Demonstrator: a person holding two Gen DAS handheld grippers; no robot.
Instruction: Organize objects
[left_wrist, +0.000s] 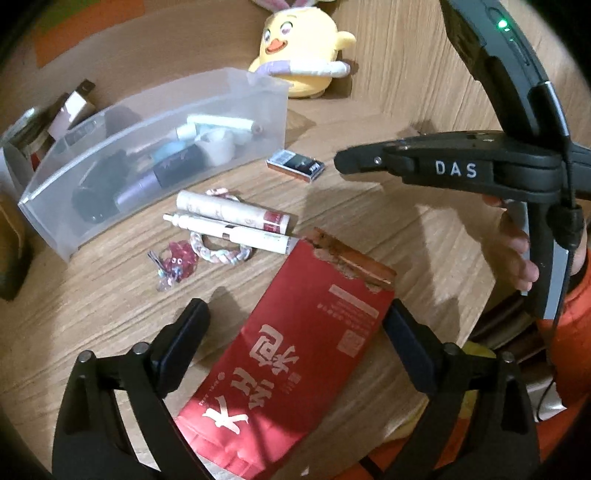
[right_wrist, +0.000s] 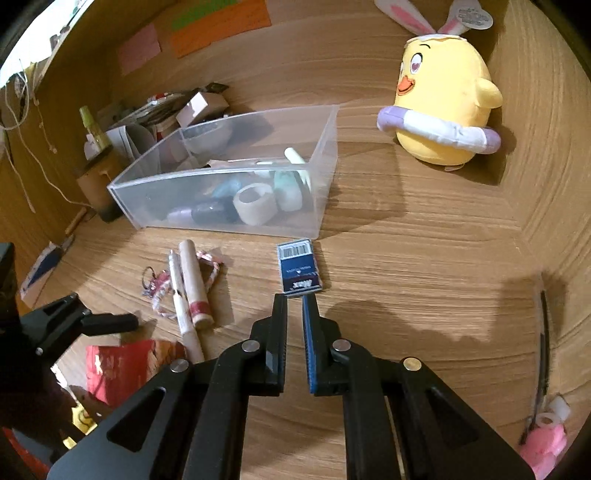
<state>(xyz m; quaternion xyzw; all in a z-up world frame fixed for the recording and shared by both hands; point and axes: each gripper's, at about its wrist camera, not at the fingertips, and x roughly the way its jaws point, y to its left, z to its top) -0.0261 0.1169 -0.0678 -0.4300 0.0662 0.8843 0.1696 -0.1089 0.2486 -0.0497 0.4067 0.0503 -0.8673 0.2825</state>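
A clear plastic bin (left_wrist: 236, 88) (right_wrist: 325, 192) on the wooden desk holds tubes, small bottles and a tape roll. In front of it lie a small dark blue box (left_wrist: 295, 165) (right_wrist: 298, 267), a cream tube (left_wrist: 232, 213) (right_wrist: 195, 282), a white pen (left_wrist: 225, 232) (right_wrist: 181, 299), braided rings (left_wrist: 219, 251) and a pink bead charm (left_wrist: 177, 260). A torn red packet (left_wrist: 295, 354) (right_wrist: 122, 365) lies between my open left gripper's jaws (left_wrist: 295, 325). My right gripper (right_wrist: 294, 301) is nearly shut and empty, its tips just short of the blue box.
A yellow duck plush (left_wrist: 299, 48) (right_wrist: 443, 107) sits at the back right. Boxes and bottles (right_wrist: 147, 114) crowd behind the bin on the left. A pink toy (right_wrist: 543, 443) and a dark thin stick (right_wrist: 545, 347) lie at the right edge.
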